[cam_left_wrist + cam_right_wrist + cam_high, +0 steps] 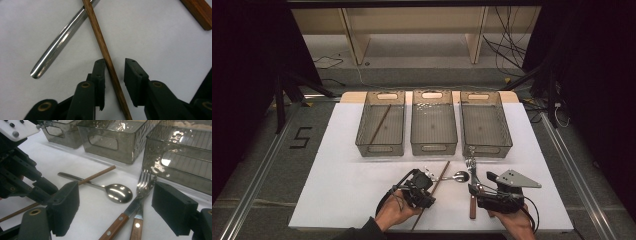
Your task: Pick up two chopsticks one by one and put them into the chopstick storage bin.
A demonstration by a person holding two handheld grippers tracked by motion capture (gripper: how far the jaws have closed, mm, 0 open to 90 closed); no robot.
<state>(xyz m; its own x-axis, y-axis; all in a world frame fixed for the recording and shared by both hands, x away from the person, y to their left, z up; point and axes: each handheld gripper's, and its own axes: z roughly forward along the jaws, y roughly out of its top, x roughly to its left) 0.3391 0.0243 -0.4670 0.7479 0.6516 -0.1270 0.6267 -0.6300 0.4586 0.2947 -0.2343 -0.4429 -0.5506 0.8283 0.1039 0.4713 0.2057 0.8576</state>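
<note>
L gripper (114,65), near edge: jaws straddling wooden chopstick (103,48) lying over spoon (117,192) handle, pads not yet pinching. R gripper (116,211): jaws spread wide over wood-handled forks (143,187). Far floor: "5" (300,137) marking.

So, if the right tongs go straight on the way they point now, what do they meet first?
Probably the fork, whose wooden handle and tines lie between the open right tongs, with a second wooden handle beside it. Beyond the tines stands the right-hand bin. Depth is hard to judge, so this is a guess.
</note>
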